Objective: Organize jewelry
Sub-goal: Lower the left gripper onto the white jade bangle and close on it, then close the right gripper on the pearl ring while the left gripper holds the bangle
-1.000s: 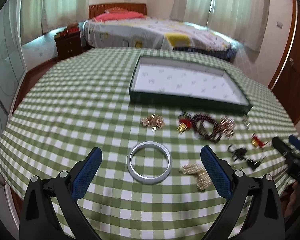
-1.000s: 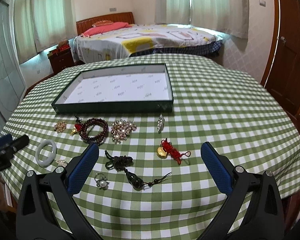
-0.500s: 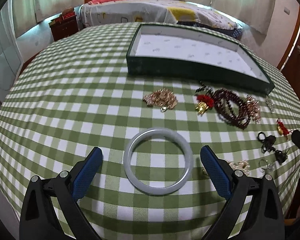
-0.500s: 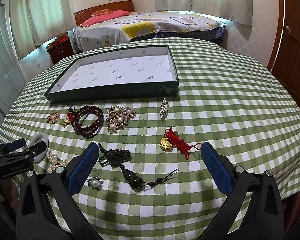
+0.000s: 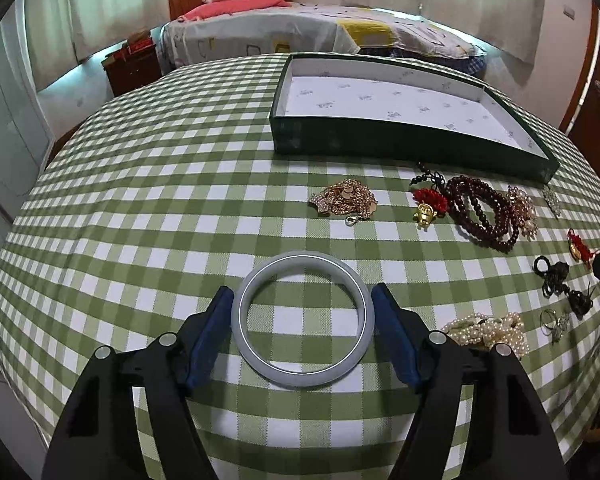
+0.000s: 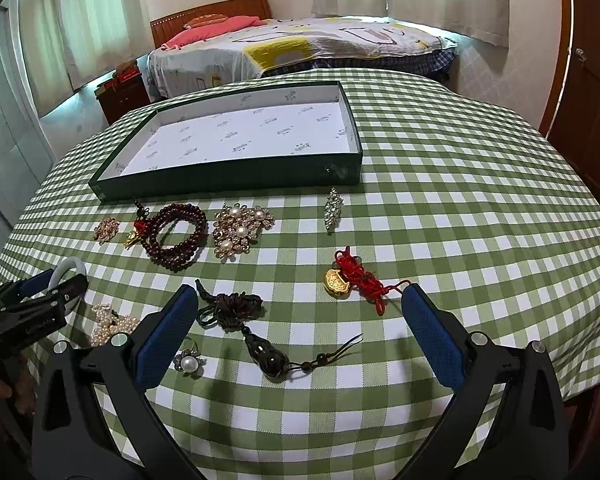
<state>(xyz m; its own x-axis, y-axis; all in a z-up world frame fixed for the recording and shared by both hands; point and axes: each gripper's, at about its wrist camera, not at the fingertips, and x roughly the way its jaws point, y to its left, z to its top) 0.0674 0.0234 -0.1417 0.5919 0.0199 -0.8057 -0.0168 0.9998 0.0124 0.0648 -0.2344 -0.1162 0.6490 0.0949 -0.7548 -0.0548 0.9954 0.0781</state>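
On checked desk [image 5: 140, 208], far side: your green tray [image 5: 400, 140] holds nothing, so sorting barely begun. Before it, bead bracelet [image 6: 176, 240], pearl brooch [image 6: 240, 228], gold chain [image 5: 346, 200], others all wait loose. Nearest you, left gripper [image 5: 302, 320] pinches grey bangle [image 5: 302, 372] across its rim; right gripper [image 6: 300, 320] hangs spread wide, holding nothing.

The left gripper [image 5: 304, 316] has two thick black plastic arms with round silver screws [image 5: 167, 339] on top. Each of its fingers [image 5: 212, 330] wears a dark blue bumpy pad. The right gripper [image 6: 300, 316] looks the same: black arms, silver screws [image 6: 478, 337], and blue textured pads [image 6: 432, 338].
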